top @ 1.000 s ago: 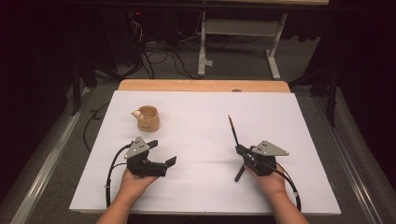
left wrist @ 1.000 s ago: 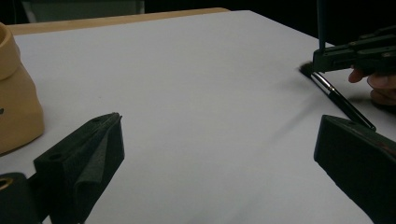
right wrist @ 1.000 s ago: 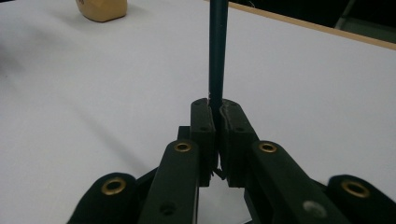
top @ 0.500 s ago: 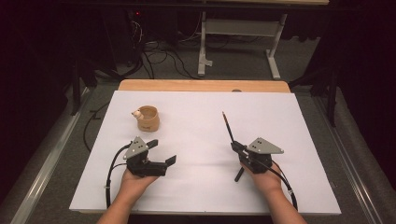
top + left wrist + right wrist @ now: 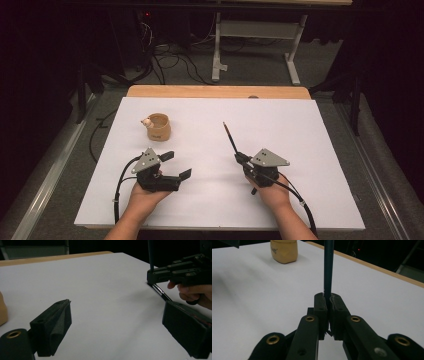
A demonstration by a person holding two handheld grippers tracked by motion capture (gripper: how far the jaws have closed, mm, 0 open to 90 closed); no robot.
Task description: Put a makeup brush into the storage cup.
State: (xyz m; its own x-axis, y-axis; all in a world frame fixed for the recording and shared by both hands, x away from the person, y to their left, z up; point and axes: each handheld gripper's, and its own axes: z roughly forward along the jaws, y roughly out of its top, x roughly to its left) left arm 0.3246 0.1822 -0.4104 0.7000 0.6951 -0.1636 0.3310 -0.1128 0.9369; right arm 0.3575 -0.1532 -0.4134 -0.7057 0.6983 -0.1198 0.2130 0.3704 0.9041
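The left gripper (image 5: 176,166) is seen at about 7 o'clock on the sheet (image 5: 310,125). Its jaws are wide apart, though they have just been closing a little, and nothing is held between them. In the left gripper view only bare sheet is seen between the two pads (image 5: 60,323).

The cup (image 5: 158,127) is placed at about 10 o'clock on the sheet, upright, well apart from both grippers. Something small and pale is seen at its rim; what it is cannot be told.

The brush (image 5: 230,137) is clamped tight in the right gripper (image 5: 241,159), at about 5 o'clock on the sheet. In the right gripper view the jaws are pressed flat on the handle (image 5: 328,267), which is pointed away from the hand. From above, the long line of the brush is aimed toward 11 o'clock.

The cup lies toward 10 o'clock from the brush tip, so a sideways move would likely be needed to bring the brush to it. The left gripper is nearer the cup. Nothing is in the way between brush and cup.
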